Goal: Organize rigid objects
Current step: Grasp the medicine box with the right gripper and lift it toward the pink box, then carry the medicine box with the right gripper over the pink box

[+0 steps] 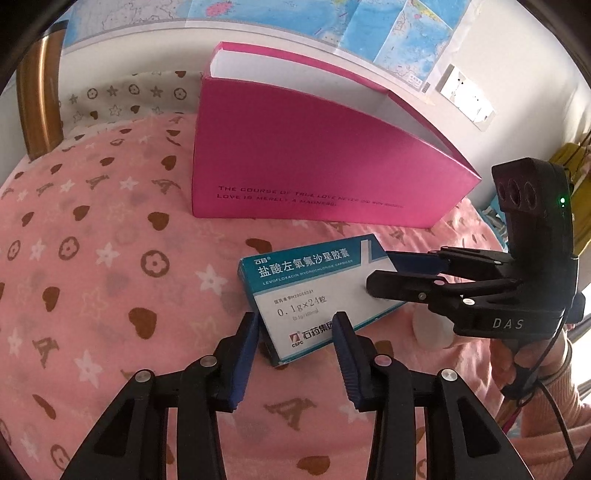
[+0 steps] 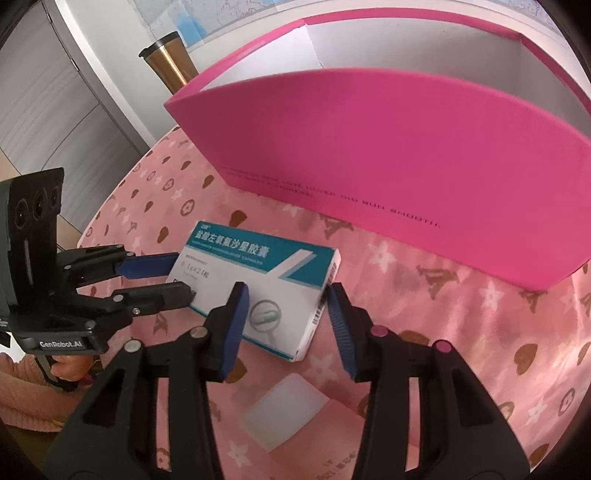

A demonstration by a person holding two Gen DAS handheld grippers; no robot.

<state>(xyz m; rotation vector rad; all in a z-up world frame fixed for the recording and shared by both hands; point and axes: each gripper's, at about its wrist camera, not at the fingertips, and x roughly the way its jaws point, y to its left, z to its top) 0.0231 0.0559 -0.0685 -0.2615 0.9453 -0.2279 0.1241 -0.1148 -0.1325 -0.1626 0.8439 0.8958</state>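
Observation:
A teal-and-white medicine box [image 1: 314,280] [image 2: 258,273] lies flat on the pink patterned cloth, in front of the tall magenta open-top box [image 1: 314,158] [image 2: 388,147]. My left gripper [image 1: 295,321] straddles one near corner of the medicine box: one blue pad sits beside the short end, the other over the top face. From the other end my right gripper [image 2: 286,291] straddles the opposite corner, one pad by the barcode end. Each gripper also shows in the other view: right gripper [image 1: 376,269], left gripper [image 2: 186,275]. Both sets of jaws stand apart, and no firm pinch shows.
A small translucent white container [image 2: 286,410] [image 1: 432,328] lies on the cloth just under my right gripper. A copper tumbler [image 2: 170,55] stands behind the magenta box's left end. A map hangs on the wall [image 1: 369,29]. A hand in a pink sleeve [image 1: 535,369] holds the right gripper.

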